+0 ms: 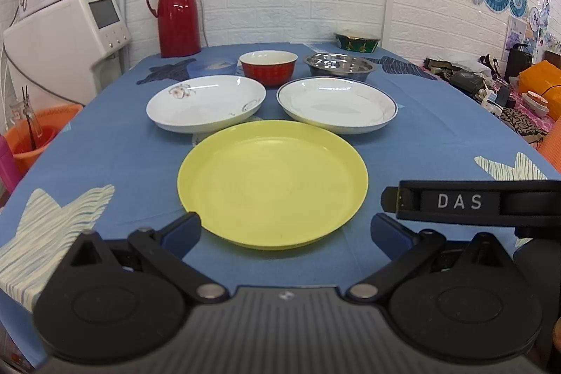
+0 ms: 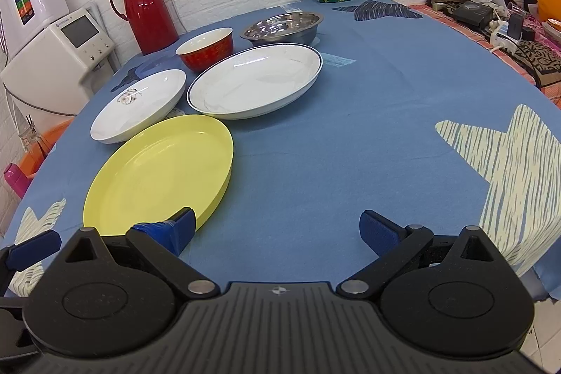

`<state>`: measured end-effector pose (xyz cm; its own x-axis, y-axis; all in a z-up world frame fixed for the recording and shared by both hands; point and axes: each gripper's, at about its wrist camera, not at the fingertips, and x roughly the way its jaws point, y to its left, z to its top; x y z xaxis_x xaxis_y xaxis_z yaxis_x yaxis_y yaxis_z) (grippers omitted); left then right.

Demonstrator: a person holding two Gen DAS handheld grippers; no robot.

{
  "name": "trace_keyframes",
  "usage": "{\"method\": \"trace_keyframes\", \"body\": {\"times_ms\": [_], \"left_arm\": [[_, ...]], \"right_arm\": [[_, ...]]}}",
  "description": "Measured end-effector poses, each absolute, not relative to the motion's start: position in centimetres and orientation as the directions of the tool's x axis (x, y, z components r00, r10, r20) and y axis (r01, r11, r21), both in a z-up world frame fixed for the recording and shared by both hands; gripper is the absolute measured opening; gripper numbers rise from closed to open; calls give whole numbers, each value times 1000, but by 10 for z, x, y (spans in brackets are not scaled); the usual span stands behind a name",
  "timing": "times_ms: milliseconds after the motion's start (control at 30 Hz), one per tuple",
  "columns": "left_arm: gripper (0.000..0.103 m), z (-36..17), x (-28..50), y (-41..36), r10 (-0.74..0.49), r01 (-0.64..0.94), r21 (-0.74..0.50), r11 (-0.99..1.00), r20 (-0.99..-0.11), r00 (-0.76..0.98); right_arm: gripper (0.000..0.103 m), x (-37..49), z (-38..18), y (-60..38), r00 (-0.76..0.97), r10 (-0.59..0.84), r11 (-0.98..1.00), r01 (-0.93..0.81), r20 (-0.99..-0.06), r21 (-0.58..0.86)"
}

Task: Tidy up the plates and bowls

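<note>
There, on the blue star-patterned tablecloth, the dishes lay spread in loose rows. Nearest the left gripper sat a yellow plate, flat and empty, its near rim falling between the gripper's spread blue pads; the jaws stood wide apart and gripped nothing. Behind the yellow plate were two white dishes just beside each other: a flower-printed plate on the left and a blue-rimmed plate on the right. Farther back stood a red bowl, a steel bowl to its right, and a pale blue dish to its left. A green patterned bowl rested near the brick wall, and a red thermos jug stood upright at the far left corner.

The right gripper hovered over bare cloth to the right of the yellow plate, fingers likewise released and empty, its left pad overlapping the plate's near rim in its own view.
</note>
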<state>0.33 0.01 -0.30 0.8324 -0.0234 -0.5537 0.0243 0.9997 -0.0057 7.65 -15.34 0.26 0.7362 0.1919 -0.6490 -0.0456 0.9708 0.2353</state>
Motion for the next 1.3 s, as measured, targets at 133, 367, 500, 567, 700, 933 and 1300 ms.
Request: {"method": "trace_keyframes", "body": {"times_ms": [133,367,500,567,700,933,1300], "left_arm": [[103,-4,1,0,-25,24,-9,1000,-553,833],[103,-4,2,2,-26,24,-11,1000,-555,832],[103,-1,1,6,-25,20,-15,1000,-551,834],[103,0,0,7,-23,17,-17,1000,-549,835],[103,2,-3,9,-21,12,-20,1000,-543,840],[103,13,-8,24,-12,2,-19,1000,-532,847],[102,27,39,107,39,-111,-84,990,-598,801]], "right_arm": [[88,76,2,-152,737,193,971,-49,-648,233],[88,76,1,-150,736,192,972,-51,-649,230],[88,75,2,-150,738,193,972,-52,-646,230],[88,75,2,-149,739,193,972,-53,-646,229],[88,74,5,-148,743,193,972,-58,-640,226],[88,72,14,-153,760,186,971,-46,-623,234],[88,111,12,-129,698,265,962,-148,-665,228]]}}
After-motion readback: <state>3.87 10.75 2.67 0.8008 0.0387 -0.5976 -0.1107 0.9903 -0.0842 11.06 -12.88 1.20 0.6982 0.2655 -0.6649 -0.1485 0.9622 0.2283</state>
